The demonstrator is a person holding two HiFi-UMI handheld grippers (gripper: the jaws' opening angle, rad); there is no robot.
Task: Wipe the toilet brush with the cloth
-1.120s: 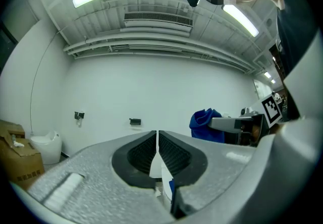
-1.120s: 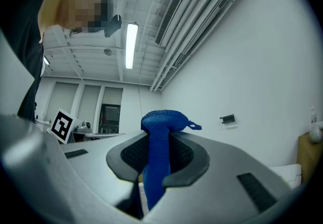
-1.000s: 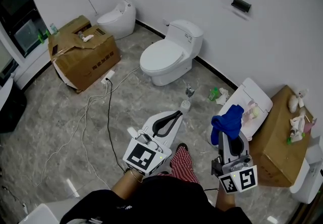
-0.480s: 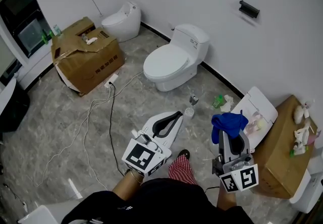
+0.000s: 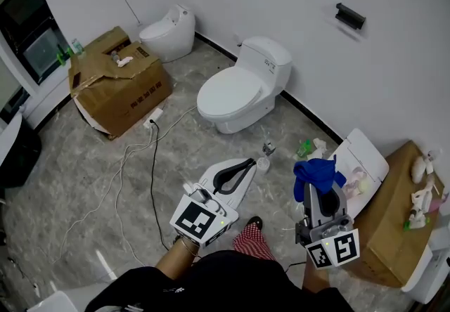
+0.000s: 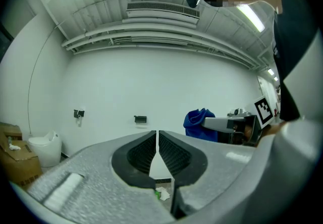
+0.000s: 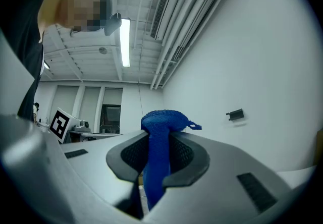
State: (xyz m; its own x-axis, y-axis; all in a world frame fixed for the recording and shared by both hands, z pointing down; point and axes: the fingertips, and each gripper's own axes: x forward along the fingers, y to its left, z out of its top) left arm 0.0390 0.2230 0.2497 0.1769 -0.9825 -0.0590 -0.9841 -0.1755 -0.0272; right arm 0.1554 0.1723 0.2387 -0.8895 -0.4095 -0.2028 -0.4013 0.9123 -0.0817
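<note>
My right gripper [image 5: 320, 193] is shut on a blue cloth [image 5: 318, 171], which bunches up over its tips. In the right gripper view the cloth [image 7: 160, 132] hangs pinched between the dark pads. My left gripper [image 5: 248, 161] is shut with nothing in it; its pads [image 6: 174, 152] meet along a thin line. From the left gripper view the cloth [image 6: 198, 123] shows off to the right. A small white round thing [image 5: 263, 162] and a small dark item [image 5: 267, 147] lie on the floor just ahead of the left gripper. I cannot make out a toilet brush for certain.
A white toilet [image 5: 235, 89] stands ahead against the wall, a smaller one [image 5: 169, 28] in the far corner. A cardboard box [image 5: 116, 82] with a cable [image 5: 151, 163] trailing from it sits at left. At right are a white lid [image 5: 358, 163], a second box [image 5: 387, 216] and green litter [image 5: 304, 149].
Both grippers have advanced with the person toward the toilet, so the floor items now lie closer to the left gripper's tips. The cloth stays pinched; neither gripper's jaws moved.
</note>
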